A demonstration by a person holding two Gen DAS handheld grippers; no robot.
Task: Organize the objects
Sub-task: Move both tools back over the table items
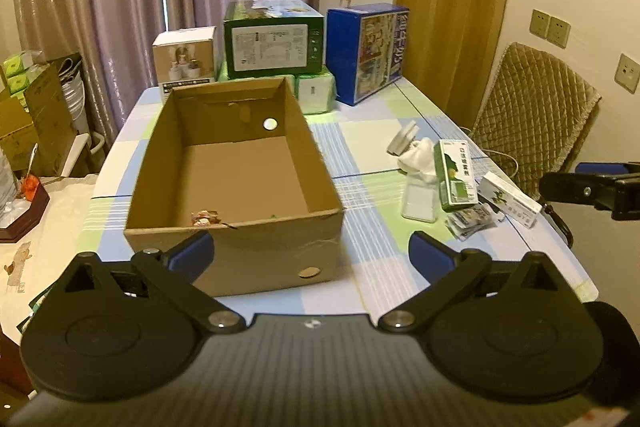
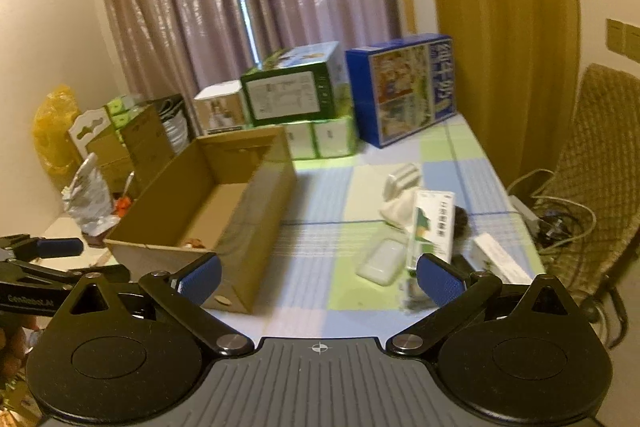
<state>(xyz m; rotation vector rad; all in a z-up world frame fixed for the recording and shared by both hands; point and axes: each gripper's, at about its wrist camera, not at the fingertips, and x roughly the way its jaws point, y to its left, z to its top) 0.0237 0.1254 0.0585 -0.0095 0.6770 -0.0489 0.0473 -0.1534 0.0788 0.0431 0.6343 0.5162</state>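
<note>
An open brown cardboard box lies on the checked tablecloth, with a small wrapped item in its near corner. To its right sit loose items: a green-and-white carton, a white flat box, a clear plastic case, a white cloth, a white round gadget and small packets. My left gripper is open in front of the box. My right gripper is open, near the carton.
At the table's far end stand a green box, a white box, a blue box and tissue packs. A padded chair stands right of the table. Cartons and bags crowd the left side. Cables lie on the chair.
</note>
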